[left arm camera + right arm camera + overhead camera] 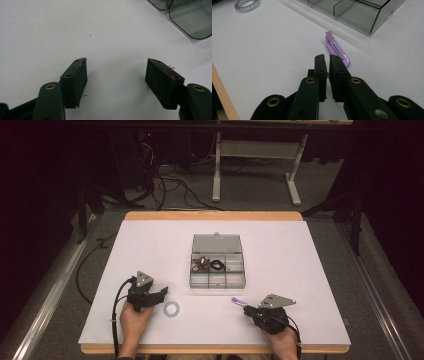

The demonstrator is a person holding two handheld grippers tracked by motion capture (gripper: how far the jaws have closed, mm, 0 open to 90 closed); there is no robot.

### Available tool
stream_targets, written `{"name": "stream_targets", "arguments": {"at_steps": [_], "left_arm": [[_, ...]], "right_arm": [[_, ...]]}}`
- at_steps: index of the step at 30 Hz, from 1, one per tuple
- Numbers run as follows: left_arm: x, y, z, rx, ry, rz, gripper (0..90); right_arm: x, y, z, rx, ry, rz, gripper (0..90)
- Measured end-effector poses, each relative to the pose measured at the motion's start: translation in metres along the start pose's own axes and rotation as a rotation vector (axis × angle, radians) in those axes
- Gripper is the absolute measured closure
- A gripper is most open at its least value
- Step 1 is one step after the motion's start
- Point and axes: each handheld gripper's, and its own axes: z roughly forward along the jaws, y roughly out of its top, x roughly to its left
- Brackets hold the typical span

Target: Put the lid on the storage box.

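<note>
Down at the lower right of the high view, the right tool (246,308) lay low over the white table (300,270), its jaws drawn nearly together with only a thin slit between them. In the right gripper view the purple hair clip (336,49) lay flat on the table just beyond the jaw tips, its near end hidden behind the right jaw, so whether the jaws pinched that end could not be told. In the high view the same clip (238,301) sat just beside the tool's tip, below and a little right of the clear compartment box (217,279). That box stood at the middle of the frame with its lid folded back, and small dark and brassy pieces (207,264) filled its upper row of compartments. At the lower left of the high view, the left tool (162,293) rested on the table in the person's left hand (134,317), and the left gripper view showed its jaws spread wide apart with nothing but bare table between them. A pale coiled hair tie (172,308) lay just to the right of the left tool, apart from it.
</note>
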Motion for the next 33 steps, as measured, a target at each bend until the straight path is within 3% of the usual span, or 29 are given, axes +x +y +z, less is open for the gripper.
{"name": "stream_targets", "arguments": {"at_steps": [22,33], "left_arm": [[0.000,0.000,0.000,0.000,-0.001,-0.001,34.3],[0.000,0.000,0.000,0.002,0.000,0.001,34.3]], "right_arm": [[-0.012,0.027,-0.013,-0.064,-0.012,0.001,85.7],[-0.018,0.046,-0.006,-0.078,-0.014,-0.003,85.8]]}}
